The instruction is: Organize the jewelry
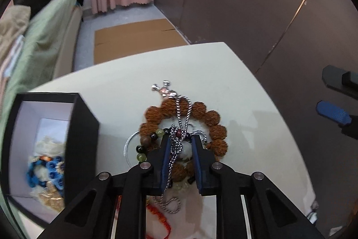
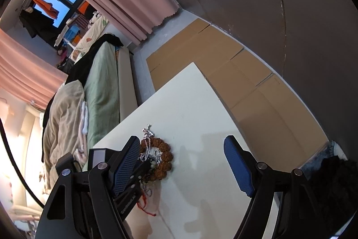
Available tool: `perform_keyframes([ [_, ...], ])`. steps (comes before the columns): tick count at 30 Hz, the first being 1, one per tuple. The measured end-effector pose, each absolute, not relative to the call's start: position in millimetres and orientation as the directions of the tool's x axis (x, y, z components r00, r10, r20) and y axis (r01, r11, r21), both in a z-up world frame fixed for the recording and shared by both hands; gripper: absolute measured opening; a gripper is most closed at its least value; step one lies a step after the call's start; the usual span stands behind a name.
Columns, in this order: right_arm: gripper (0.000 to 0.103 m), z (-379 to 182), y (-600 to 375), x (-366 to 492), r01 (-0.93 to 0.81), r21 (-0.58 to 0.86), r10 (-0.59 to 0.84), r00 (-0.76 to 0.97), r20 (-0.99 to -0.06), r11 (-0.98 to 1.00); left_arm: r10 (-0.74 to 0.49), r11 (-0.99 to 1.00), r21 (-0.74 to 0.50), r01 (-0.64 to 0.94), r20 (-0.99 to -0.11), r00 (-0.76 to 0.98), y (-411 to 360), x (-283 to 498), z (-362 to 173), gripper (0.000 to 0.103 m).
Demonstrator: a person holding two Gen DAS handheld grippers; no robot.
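Left gripper (image 1: pixel 180 145): narrowed about the silver chain (image 1: pixel 176 147), pads either side of a bunched knot of links; full pinch not certain, a white bead crowding the same gap.
Chain axis: running roughly 6 to 12 o'clock in the left wrist view, in line with the fingers; loose loop trailing toward 6, pendant (image 1: pixel 163 87) at 12, past the far rim of the pile.
Under the chain: brown bead bracelet (image 1: pixel 201 122) ringed around the fingertips, a string of mixed beads (image 1: pixel 145 145) at 9 o'clock, red cord (image 1: pixel 161 216) at 6; all tangled on the white worktop (image 1: pixel 235 86).
Black box (image 1: pixel 82 127): open, at 9 o'clock of the left gripper, near the pile but apart from it; blue and gold pieces already inside.
Right gripper (image 2: pixel 181 165): spread wide, nothing between the pads, bare worktop beneath; pile at its 9 o'clock, behind its left finger.
Nearer hand: the left, already on the chain.
Likely next: lift straight up, then across toward 9 o'clock into the box.
Risk: chain snagging the brown beads and dragging them along.
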State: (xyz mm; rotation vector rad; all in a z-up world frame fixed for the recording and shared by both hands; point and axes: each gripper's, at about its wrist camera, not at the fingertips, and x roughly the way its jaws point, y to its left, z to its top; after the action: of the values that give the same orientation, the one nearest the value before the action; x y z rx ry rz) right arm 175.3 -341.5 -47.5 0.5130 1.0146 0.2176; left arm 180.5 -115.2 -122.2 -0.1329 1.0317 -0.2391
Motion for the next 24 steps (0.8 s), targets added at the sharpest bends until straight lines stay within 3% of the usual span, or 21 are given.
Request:
perform_keyframes([
  [5, 0.078, -48.5, -338.2, 178.4, 0.051, 0.500, 0.408, 0.510, -0.758, 0.864, -0.296, 0.955, -0.271, 0.123, -0.828, 0.476, -110.3, 183.8, -123.8, 0.019],
  [7, 0.078, -49.1, -337.2, 179.0, 0.047, 0.501, 0.411, 0.506, -0.758, 0.864, -0.301, 0.953, -0.280, 0.118, -0.822, 0.483, -106.3, 182.2, -120.7, 0.011],
  [14, 0.078, -51.7, -338.1, 176.2, 0.049, 0.493, 0.407, 0.499, -0.765, 0.869, -0.325, 0.944, -0.313, 0.108, -0.810, 0.488, -98.9, 176.0, -111.0, 0.010],
  [15, 0.078, -51.8, -341.1, 180.0, 0.048, 0.493, 0.408, 0.497, -0.766, 0.869, -0.336, 0.939, -0.327, 0.108, -0.802, 0.494, -96.3, 174.1, -107.6, 0.003],
  [24, 0.078, -51.6, -335.3, 177.9, 0.022, 0.474, 0.406, 0.482, -0.777, 0.880, -0.374, 0.917, -0.389, 0.084, -0.768, 0.521, -79.7, 168.4, -91.7, 0.003],
])
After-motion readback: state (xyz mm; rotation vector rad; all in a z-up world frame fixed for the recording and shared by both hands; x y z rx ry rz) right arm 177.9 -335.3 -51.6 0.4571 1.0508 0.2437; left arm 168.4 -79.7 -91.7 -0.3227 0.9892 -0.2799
